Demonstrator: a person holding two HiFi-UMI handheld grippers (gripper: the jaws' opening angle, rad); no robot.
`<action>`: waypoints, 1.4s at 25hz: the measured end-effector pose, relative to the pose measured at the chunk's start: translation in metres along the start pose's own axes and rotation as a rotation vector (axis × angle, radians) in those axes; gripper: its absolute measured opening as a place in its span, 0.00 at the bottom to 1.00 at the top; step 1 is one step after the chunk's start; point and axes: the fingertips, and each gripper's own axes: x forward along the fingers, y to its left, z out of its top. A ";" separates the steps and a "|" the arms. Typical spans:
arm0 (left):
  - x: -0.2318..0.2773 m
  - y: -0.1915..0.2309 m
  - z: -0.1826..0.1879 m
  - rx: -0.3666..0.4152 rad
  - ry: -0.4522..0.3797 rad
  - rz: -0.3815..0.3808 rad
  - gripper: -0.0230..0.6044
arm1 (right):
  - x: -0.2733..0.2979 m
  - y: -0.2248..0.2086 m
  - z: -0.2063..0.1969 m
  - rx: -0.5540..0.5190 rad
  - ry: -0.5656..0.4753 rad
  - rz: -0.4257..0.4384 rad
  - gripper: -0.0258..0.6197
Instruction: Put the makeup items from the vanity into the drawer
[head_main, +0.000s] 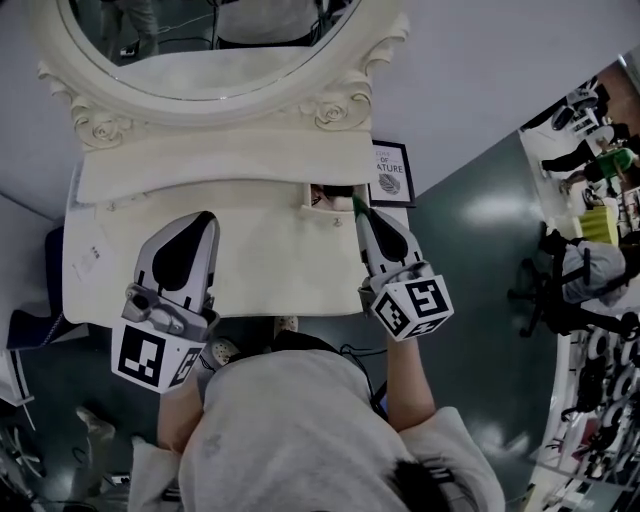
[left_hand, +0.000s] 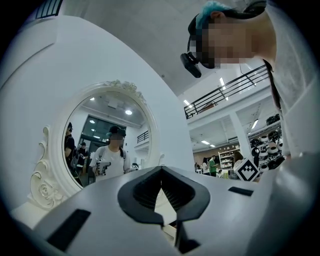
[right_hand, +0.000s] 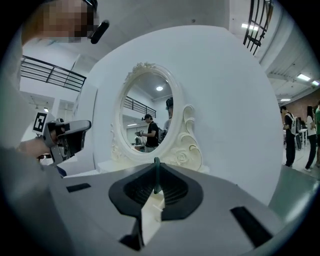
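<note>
A cream vanity (head_main: 260, 270) stands under an oval mirror (head_main: 200, 45). At its back right a small drawer (head_main: 322, 196) is open, with dark and reddish items inside. My right gripper (head_main: 362, 212) is shut on a thin green makeup stick (head_main: 357, 204) whose tip reaches over the drawer's right edge. In the right gripper view the stick (right_hand: 156, 175) stands upright between the closed jaws of my right gripper (right_hand: 156, 187). My left gripper (head_main: 203, 222) hovers over the vanity's left half, shut and empty. The left gripper view shows my left gripper (left_hand: 161, 186) with its tips meeting.
A framed sign (head_main: 390, 172) leans by the vanity's right side. Office chairs (head_main: 560, 280) and cluttered shelves (head_main: 590, 110) fill the far right. A dark bag (head_main: 30, 330) lies at the vanity's left, and the person's shoes (head_main: 285, 323) show under the front edge.
</note>
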 end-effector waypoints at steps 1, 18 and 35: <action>0.001 0.000 -0.001 0.001 0.002 0.008 0.06 | 0.002 -0.003 -0.004 -0.010 0.016 0.008 0.09; -0.004 0.010 -0.012 0.035 0.052 0.186 0.06 | 0.069 -0.027 -0.096 -0.545 0.395 0.249 0.09; -0.019 0.025 -0.017 0.060 0.087 0.313 0.06 | 0.099 -0.007 -0.139 -1.069 0.469 0.394 0.09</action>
